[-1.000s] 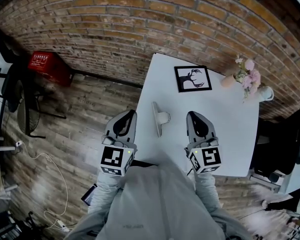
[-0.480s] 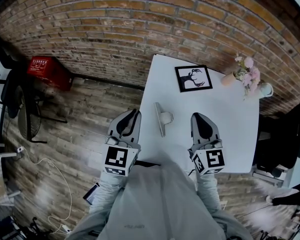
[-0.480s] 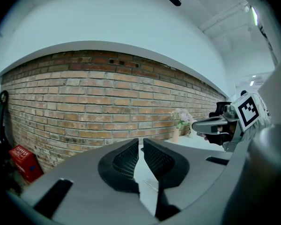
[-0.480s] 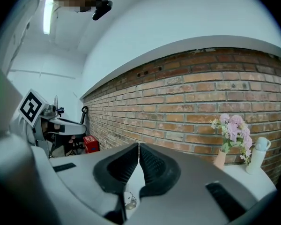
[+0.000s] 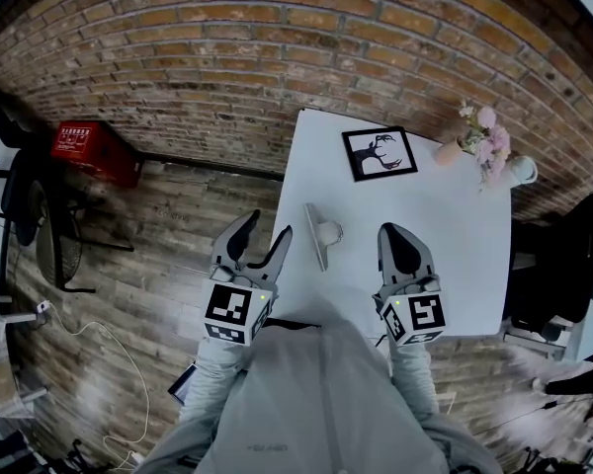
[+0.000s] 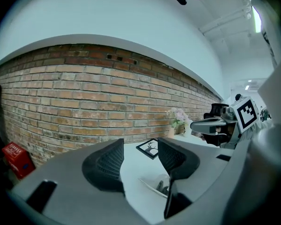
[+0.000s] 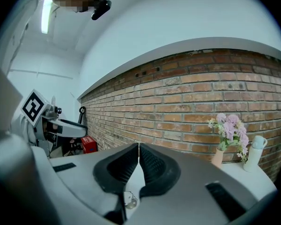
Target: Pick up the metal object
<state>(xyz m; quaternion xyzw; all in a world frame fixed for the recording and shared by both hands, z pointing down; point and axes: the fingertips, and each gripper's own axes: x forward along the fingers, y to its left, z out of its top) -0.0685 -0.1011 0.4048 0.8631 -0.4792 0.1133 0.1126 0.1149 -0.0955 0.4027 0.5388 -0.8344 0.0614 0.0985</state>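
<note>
The metal object (image 5: 319,235), rigid, smooth and probably slippery, lies near the table's (image 5: 445,235) left edge; grasp its protruding knob; the left gripper (image 5: 267,227) is opening, empty; the right gripper (image 5: 392,233) is closed, empty.

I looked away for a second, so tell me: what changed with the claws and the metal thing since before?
The left claw is opening its jaws, which were shut before; nothing sits between them. The right claw stayed shut, and the metal object stayed untouched on the table.
</note>
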